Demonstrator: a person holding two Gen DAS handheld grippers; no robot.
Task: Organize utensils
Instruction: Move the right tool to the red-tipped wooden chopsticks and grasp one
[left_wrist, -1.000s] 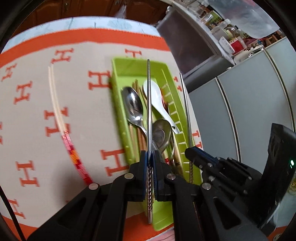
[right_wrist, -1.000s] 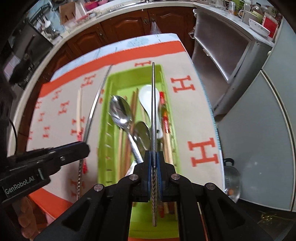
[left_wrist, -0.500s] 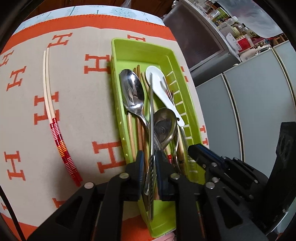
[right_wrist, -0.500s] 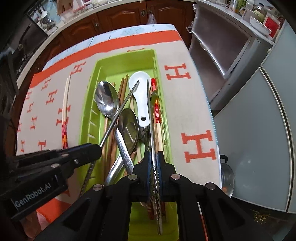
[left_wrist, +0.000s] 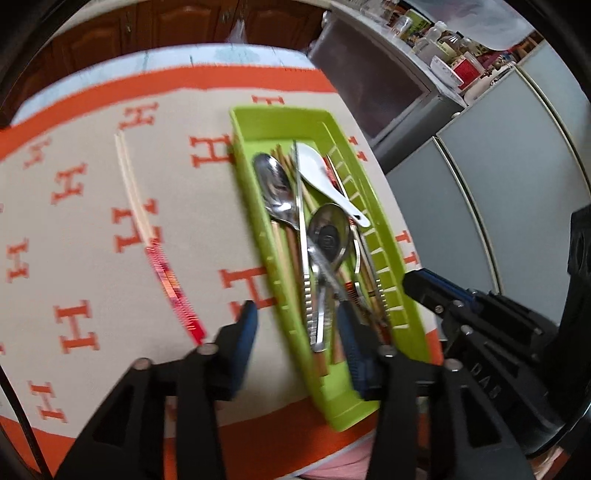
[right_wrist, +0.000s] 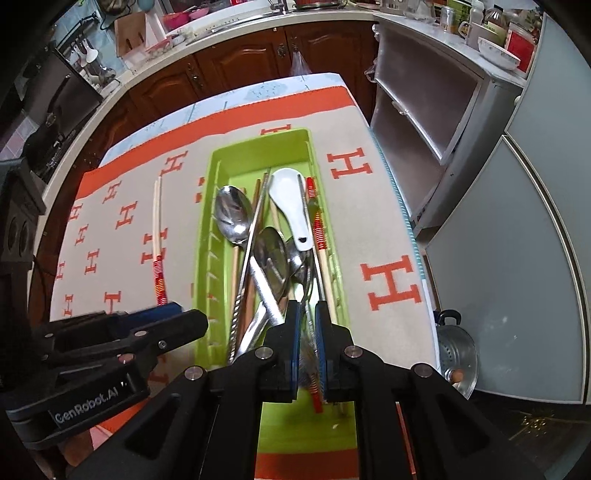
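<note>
A green utensil tray (left_wrist: 255, 125) (right_wrist: 258, 147) lies on the orange-and-beige tablecloth. It holds metal spoons (left_wrist: 275, 188) (right_wrist: 232, 214), a white ceramic spoon (left_wrist: 317, 177) (right_wrist: 291, 199), wooden chopsticks, red-patterned chopsticks (right_wrist: 317, 225) and two metal chopsticks (left_wrist: 301, 229) (right_wrist: 249, 251). My left gripper (left_wrist: 295, 336) is open and empty above the tray's near end. My right gripper (right_wrist: 306, 325) stands slightly open over the tray, and nothing is clamped between its pads. A cream pair of chopsticks with red ends (left_wrist: 147, 229) (right_wrist: 158, 236) lies on the cloth left of the tray.
The table's right edge (right_wrist: 402, 221) drops to grey cabinets (right_wrist: 517, 258) and an open shelf unit (right_wrist: 417, 122). A metal pot (right_wrist: 456, 354) stands on the floor at the right. Wooden kitchen cabinets (right_wrist: 240, 62) stand behind the table.
Both grippers lowered their metal chopsticks into the tray and let go. The left jaws opened wide; the right jaws parted slightly. Both chopsticks now lie in the tray.
</note>
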